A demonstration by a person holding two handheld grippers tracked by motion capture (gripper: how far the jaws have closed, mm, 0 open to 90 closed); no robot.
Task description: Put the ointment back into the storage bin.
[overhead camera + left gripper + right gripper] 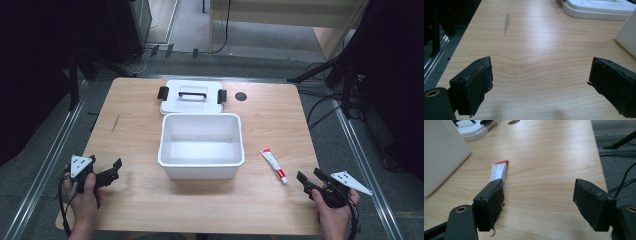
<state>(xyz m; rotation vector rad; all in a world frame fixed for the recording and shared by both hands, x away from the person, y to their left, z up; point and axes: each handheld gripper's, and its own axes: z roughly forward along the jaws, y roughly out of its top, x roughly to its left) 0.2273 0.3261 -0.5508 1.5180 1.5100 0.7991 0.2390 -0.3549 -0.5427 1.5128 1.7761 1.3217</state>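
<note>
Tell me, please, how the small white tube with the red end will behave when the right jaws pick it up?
The tube lies flat on the table, so it probably will not roll. It looks thin and soft, so it may bend or squash when squeezed. Being small, it is likely light, and its glossy skin might slip.

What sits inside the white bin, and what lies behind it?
The white bin looks empty: bare white floor and walls, though its near wall hides the front strip of floor. Behind it lies the white lid with black latches; the bin covers the lid's near edge.

tube (273,165): white, red end | bin (201,168): white | table (270,115): light wood
</note>
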